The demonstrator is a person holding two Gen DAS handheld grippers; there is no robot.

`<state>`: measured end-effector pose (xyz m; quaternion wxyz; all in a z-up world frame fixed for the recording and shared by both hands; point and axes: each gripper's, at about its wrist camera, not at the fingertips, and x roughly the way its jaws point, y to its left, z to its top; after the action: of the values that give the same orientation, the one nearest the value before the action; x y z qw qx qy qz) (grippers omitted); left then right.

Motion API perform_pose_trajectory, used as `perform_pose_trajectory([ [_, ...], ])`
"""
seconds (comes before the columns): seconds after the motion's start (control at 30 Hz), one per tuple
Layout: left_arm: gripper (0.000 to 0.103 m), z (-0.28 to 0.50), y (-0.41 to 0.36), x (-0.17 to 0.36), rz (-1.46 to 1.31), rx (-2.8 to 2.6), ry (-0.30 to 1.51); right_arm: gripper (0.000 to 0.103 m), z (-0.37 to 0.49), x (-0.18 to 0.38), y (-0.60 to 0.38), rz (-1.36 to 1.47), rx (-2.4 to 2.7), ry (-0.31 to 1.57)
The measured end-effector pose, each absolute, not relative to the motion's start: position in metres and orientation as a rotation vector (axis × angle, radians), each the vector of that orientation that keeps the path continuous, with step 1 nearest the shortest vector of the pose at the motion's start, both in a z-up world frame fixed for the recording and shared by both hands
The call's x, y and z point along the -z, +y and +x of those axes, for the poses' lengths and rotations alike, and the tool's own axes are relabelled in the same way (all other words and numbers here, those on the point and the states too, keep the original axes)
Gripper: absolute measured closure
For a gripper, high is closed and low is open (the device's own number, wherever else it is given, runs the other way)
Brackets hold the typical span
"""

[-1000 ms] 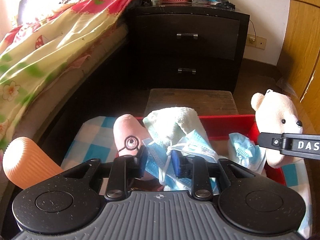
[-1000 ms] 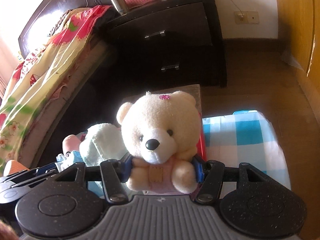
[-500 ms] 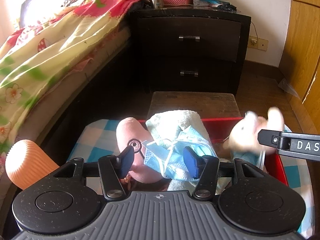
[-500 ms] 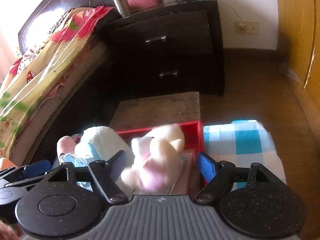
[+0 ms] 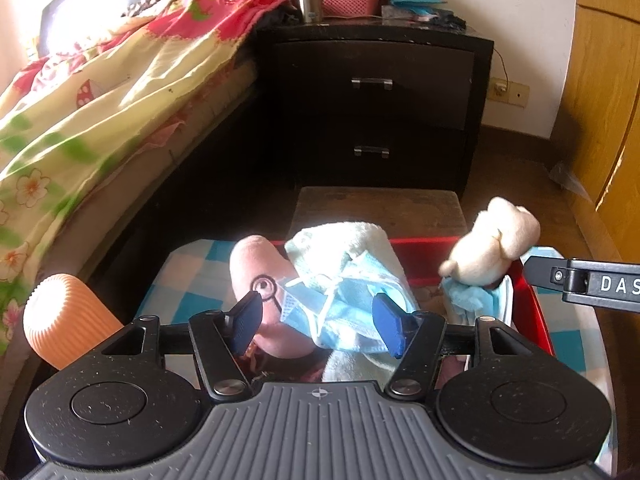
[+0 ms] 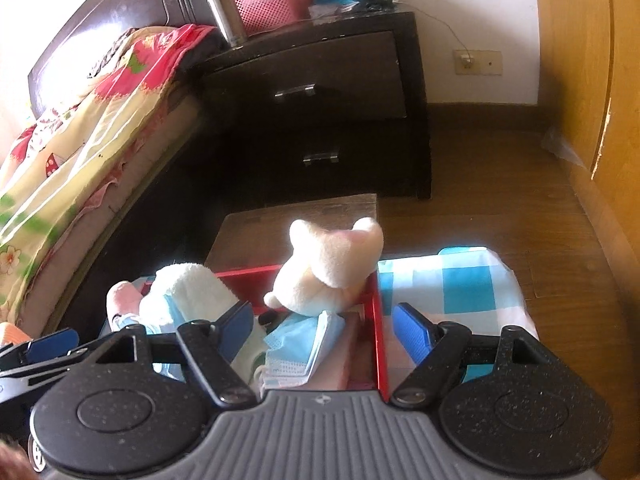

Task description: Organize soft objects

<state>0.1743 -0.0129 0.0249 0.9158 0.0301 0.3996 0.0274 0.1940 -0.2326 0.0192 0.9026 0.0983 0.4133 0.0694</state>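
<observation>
**Bear in the box, both grippers empty**

The bear (image 6: 332, 264) lies tipped over in the right end of the red box (image 6: 376, 320), resting on a blue mask (image 6: 296, 348). Left of it in the box sit a rolled towel (image 5: 340, 248), another mask (image 5: 336, 312) draped on it, and a pink plush (image 5: 256, 276). The right gripper (image 6: 324, 332) is spread wide and holds nothing, with the bear just beyond its fingers. The left gripper (image 5: 316, 324) is likewise released, straddling the mask and plush. The soft things in view seem gathered, so the job looks nearly done. An orange ribbed cup (image 5: 60, 320) stands outside on the checked cloth (image 6: 460, 280); I cannot tell whether it counts as soft.
</observation>
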Motion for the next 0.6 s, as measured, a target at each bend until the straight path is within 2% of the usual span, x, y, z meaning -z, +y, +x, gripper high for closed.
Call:
perform_pose_trajectory([
  [0.6, 0.037, 0.119, -0.007, -0.039, 0.045, -0.064, 0.807, 0.047, 0.138, -0.045, -0.228, 0.107, -0.125, 0.845],
])
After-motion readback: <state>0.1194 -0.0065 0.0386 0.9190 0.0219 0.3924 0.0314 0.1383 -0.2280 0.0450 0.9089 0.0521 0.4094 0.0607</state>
